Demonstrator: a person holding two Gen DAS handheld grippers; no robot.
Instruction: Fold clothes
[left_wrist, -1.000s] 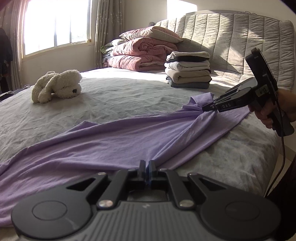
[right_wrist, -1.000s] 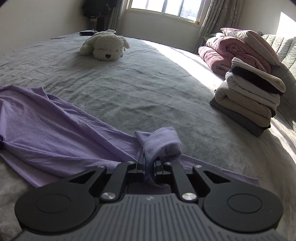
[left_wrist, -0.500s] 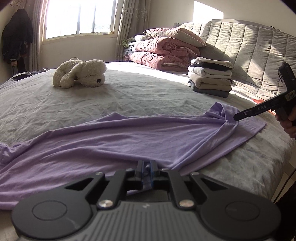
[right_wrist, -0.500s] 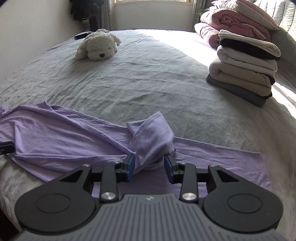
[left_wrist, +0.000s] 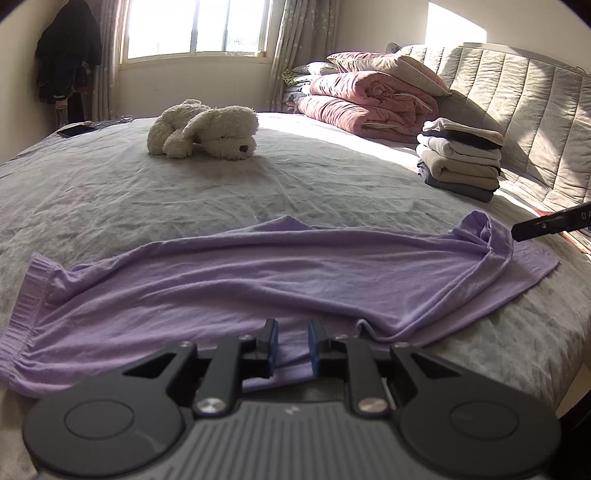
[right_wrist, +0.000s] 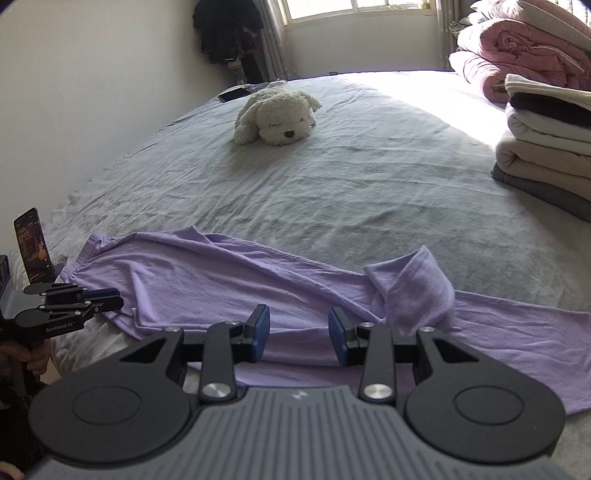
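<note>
A purple garment (left_wrist: 258, 280) is shown spread lengthwise along the near edge of a grey bed (left_wrist: 184, 192). The left gripper (left_wrist: 291, 345) is parted narrowly over the hem; the right gripper (right_wrist: 298, 334) is spread wide, holding nothing.

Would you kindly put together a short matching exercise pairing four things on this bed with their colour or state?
Things:
1. garment
2. plush dog
3. rolled duvet
4. right claw

Descriptions:
a. pink, by the headboard
b. open, nothing between its pads
c. purple, spread across the near edge of the bed
d. cream, lying on the grey sheet

Pairs: 1-c, 2-d, 3-a, 4-b
</note>
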